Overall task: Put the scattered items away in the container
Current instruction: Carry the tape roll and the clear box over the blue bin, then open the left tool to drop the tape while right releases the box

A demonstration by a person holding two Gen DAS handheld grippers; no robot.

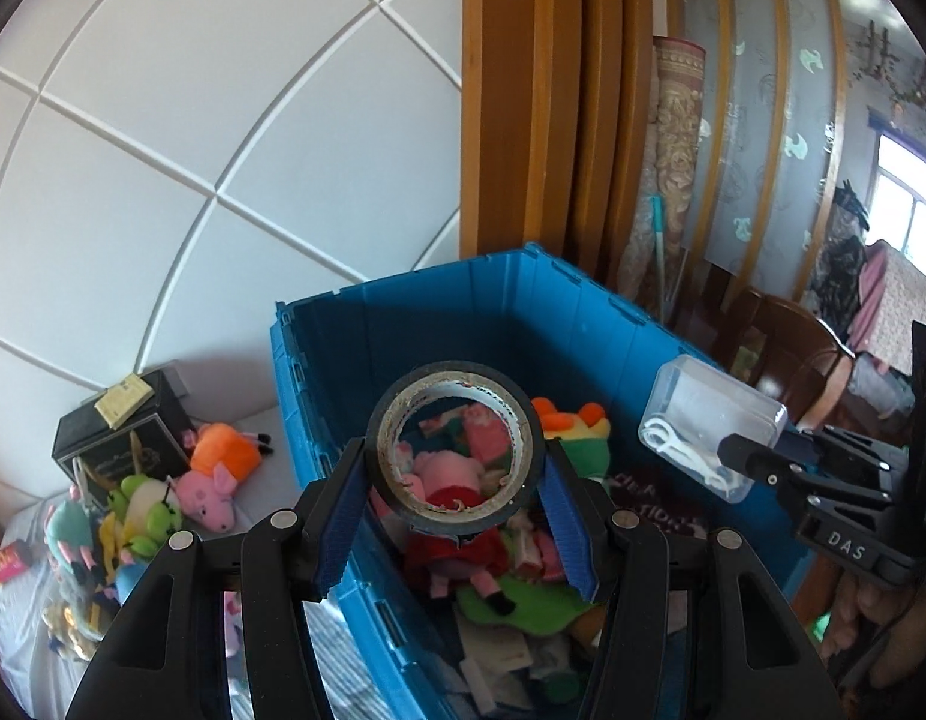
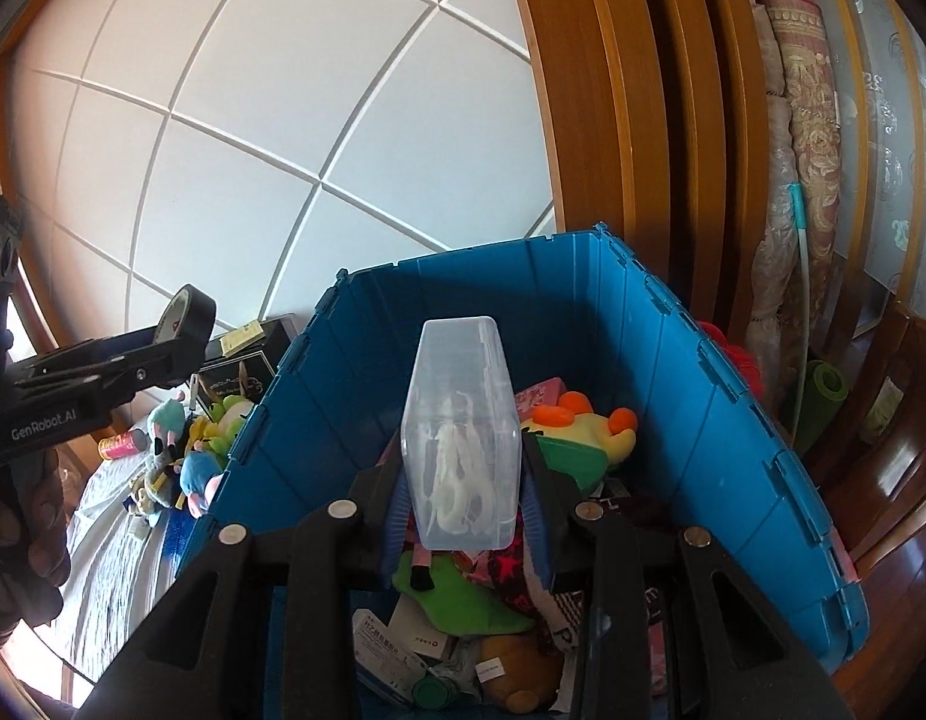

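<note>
**Both tools loaded above the blue crate**

Left wrist view: at lower centre, the left tool point(image 1: 457, 480) clamps a tape roll point(image 1: 455, 447) above the blue crate point(image 1: 589, 324).

Right wrist view: centre frame, the right tool point(image 2: 463, 516), nearly closed, pinches a clear plastic box point(image 2: 460, 426) over the crate's toys.

A white padded wall panel with diagonal grooves point(image 1: 223, 138) fills the back; orange-brown wooden door framing point(image 1: 559, 102) stands beside it; rolled floral carpets point(image 2: 805, 138) lean there; daylight enters a bright window point(image 1: 910, 204) far right.
</note>
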